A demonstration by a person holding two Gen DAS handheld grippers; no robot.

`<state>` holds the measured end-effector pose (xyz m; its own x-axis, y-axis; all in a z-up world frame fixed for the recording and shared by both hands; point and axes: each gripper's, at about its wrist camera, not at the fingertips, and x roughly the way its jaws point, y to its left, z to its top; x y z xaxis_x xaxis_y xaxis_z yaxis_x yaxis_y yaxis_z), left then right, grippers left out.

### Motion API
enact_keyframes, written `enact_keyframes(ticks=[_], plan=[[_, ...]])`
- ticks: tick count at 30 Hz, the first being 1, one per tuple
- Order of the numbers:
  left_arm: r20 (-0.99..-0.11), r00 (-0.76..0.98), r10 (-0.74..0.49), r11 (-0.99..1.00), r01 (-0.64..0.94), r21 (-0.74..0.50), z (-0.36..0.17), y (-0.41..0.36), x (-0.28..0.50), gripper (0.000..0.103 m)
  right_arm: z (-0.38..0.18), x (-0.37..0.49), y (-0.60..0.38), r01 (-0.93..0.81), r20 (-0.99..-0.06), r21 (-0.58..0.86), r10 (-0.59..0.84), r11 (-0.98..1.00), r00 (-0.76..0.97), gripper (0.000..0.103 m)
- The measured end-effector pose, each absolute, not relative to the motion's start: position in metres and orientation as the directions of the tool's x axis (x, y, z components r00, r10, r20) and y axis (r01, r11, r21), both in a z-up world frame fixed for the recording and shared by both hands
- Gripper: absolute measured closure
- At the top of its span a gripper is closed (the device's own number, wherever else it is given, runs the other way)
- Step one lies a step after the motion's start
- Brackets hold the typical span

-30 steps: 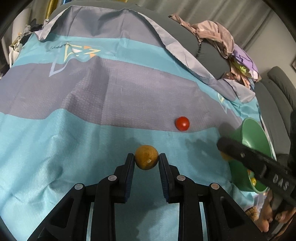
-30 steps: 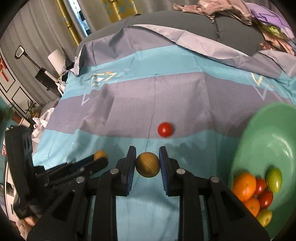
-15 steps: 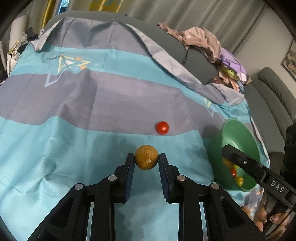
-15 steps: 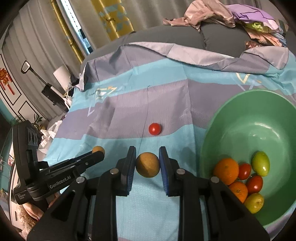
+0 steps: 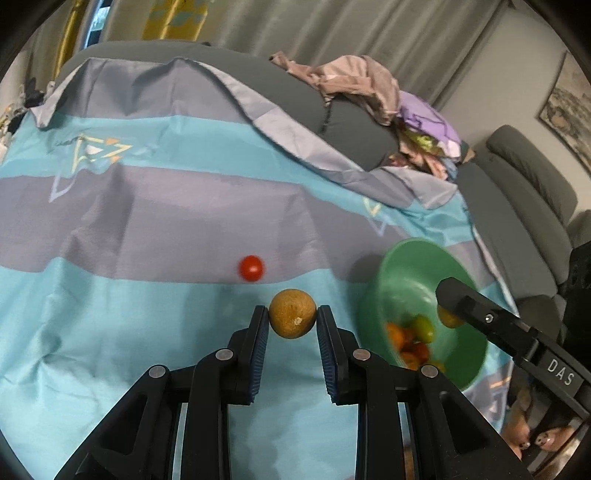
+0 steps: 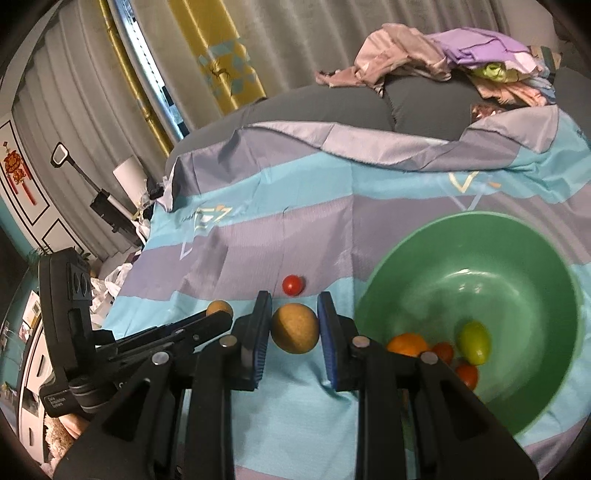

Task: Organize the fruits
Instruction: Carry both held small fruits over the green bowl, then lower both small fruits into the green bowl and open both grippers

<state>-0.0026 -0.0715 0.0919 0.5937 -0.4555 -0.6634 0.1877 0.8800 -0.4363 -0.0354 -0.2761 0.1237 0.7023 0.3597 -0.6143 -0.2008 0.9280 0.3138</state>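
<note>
The left gripper (image 5: 292, 318) pinches a brown fruit (image 5: 292, 313) at lower centre; the right gripper (image 6: 294, 325) pinches another brown ball (image 6: 294, 328). A green bowl (image 6: 517, 258) sits lower right, a tomato (image 6: 293, 284) mid-frame on the cloth (image 6: 295, 417).

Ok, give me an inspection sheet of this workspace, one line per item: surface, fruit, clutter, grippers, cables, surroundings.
Surface: blue and grey striped cloth draped over a grey sofa, wrinkled.
Job's things: green plastic bowl holding orange, red and green fruits; small red tomato lying loose on the cloth; one round brown fruit in the left gripper, another brown fruit in the right.
Clutter: heap of pink and purple clothes on the sofa back.
Grippers: left gripper and right gripper each shut on a brown fruit, beside the bowl.
Cables: nothing seen.
Surroundings: grey curtains, wall picture.
</note>
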Motion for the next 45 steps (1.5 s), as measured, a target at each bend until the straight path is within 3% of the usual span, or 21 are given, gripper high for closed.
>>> enact_keyframes(ticks=[17, 45], plan=[[-0.623, 0.548, -0.559, 0.826, 0.306, -0.473, 0.107, -0.142, -0.006, 0.076, 0.145, -0.056, -0.336, -0.122, -0.553, 0.322, 0.291, 0.939, 0.781, 0.076], [-0.627, 0.450, -0.636, 0.771, 0.402, -0.493, 0.103, -0.216, -0.005, 0.076, 0.134, -0.055, -0.388, 0.031, -0.599, 0.303, 0.165, 0.952, 0.784, 0.076]])
